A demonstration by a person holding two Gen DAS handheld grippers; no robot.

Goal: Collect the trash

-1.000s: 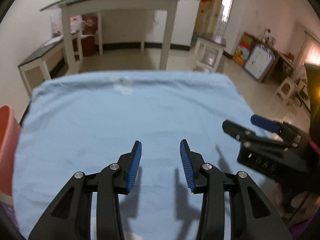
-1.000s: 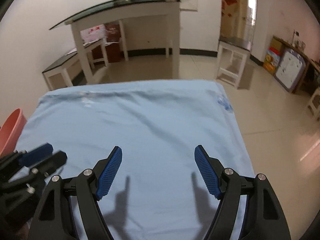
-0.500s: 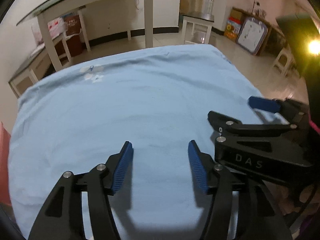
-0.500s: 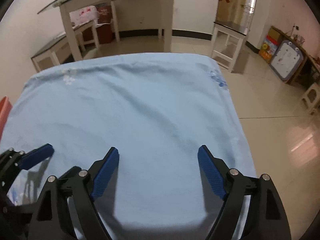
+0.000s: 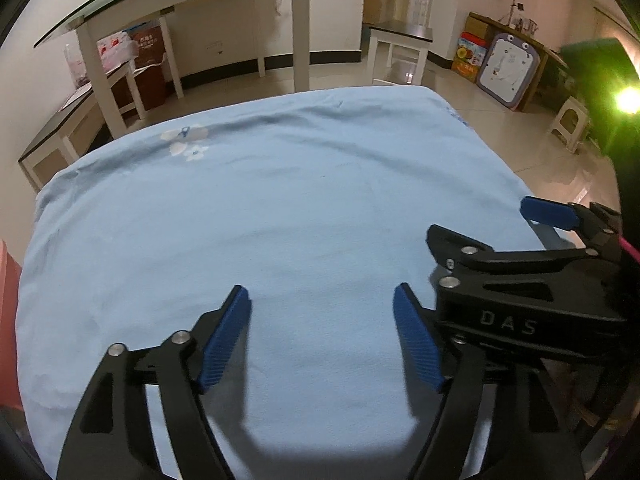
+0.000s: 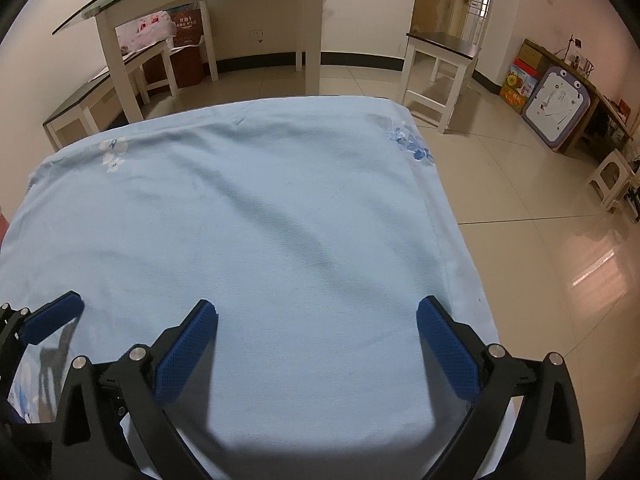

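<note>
No trash shows in either view. A light blue cloth (image 5: 280, 208) with small flower prints covers the table (image 6: 280, 220) below both grippers. My left gripper (image 5: 320, 300) hangs over the near middle of the cloth. Its jaws are opening and nothing is between them. My right gripper (image 6: 316, 312) hangs over the near right part, its jaws also opening and empty. In the left wrist view the right gripper (image 5: 480, 220) sits close on the right. One blue pad (image 6: 52, 318) of the left gripper shows at the lower left of the right wrist view.
A salmon-pink bin (image 5: 8, 320) stands at the table's left edge. Beyond the table are a white glass-topped table (image 6: 200, 0), a low bench (image 6: 80, 108), a white stool (image 6: 440, 64), a toy drawing board (image 6: 556, 108) and tiled floor (image 6: 540, 240).
Both grippers' jaws have spread wider. Both views have tipped down toward the cloth, and the left gripper now sits closer to the right one.
</note>
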